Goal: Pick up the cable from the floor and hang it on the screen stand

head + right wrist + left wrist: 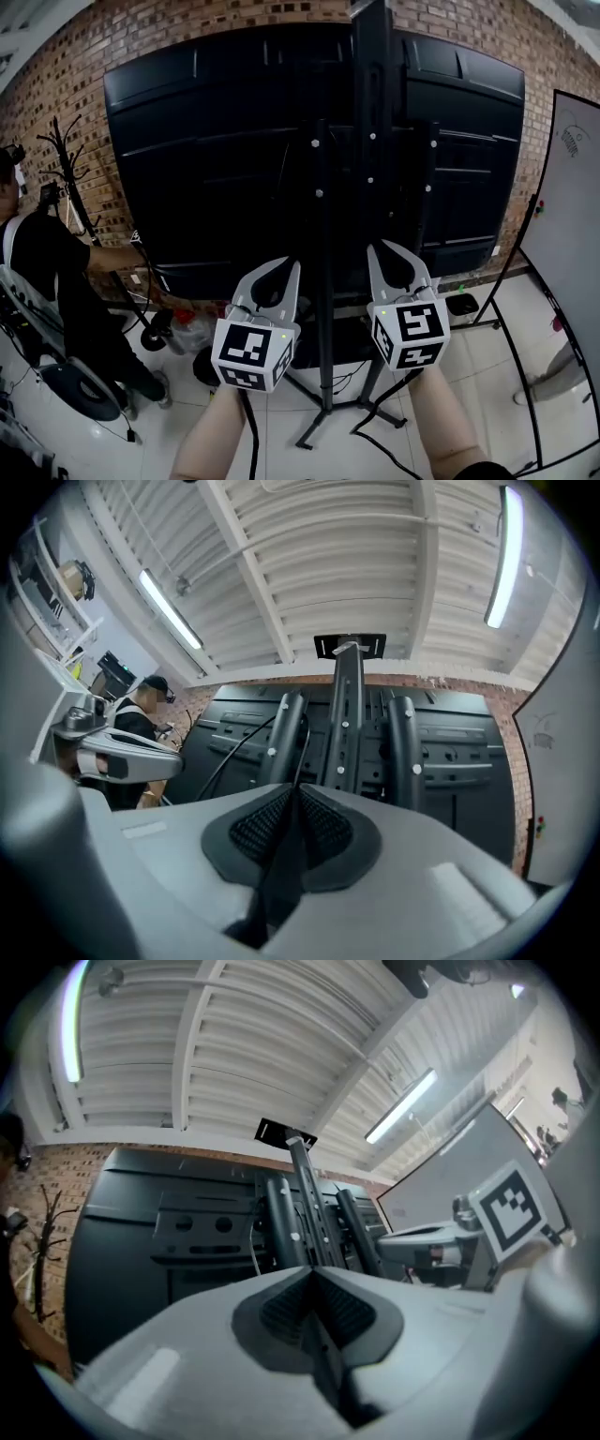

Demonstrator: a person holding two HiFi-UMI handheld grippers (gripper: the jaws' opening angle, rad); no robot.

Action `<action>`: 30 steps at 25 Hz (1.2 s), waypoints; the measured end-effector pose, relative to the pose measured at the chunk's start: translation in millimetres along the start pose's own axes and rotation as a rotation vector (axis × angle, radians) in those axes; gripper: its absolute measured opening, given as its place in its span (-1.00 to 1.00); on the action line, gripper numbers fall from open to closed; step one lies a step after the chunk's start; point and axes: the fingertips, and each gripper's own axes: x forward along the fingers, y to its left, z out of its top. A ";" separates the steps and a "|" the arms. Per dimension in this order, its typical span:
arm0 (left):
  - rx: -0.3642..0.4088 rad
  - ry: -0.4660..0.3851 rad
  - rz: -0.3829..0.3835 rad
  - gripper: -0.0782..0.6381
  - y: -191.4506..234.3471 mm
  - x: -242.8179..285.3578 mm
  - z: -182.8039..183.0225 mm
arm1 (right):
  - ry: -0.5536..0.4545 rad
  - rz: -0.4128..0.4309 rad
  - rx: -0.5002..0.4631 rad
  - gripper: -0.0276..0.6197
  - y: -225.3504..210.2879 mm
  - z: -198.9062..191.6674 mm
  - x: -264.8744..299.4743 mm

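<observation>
The back of a large black screen [206, 141] on its stand [372, 141] fills the head view. Both grippers are raised just in front of the stand's upright bars. My right gripper [374, 248] [292, 789] is shut on a thin black cable [302, 747]. The cable runs up from the pads to the stand's left bar [281, 738]. My left gripper [292, 265] [312, 1269] is shut, its pads meeting with nothing visible between them. It sits left of the middle bar [320, 187]. The right gripper shows at the right of the left gripper view.
A person in black [47, 272] stands at the left by a coat rack [70, 178]. A whiteboard [567, 216] on a frame stands at the right. The stand's legs [323, 412] spread over white floor tiles with loose cables [375, 445]. A brick wall is behind the screen.
</observation>
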 end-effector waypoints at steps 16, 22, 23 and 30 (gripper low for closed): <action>-0.175 0.043 -0.089 -0.77 -53.8 -54.3 -81.5 | -0.049 0.103 -0.030 -0.89 61.8 -88.5 -94.2; -0.255 0.135 -0.073 -0.77 -81.0 -77.9 -127.9 | -0.013 0.106 0.034 -0.89 65.8 -116.0 -112.6; -0.266 0.145 -0.058 -0.77 -83.3 -80.4 -133.5 | -0.003 0.109 0.045 -0.89 67.3 -121.0 -115.3; -0.274 0.171 0.022 -0.77 -84.6 -83.5 -145.4 | 0.060 0.173 0.111 -0.89 89.7 -134.1 -116.1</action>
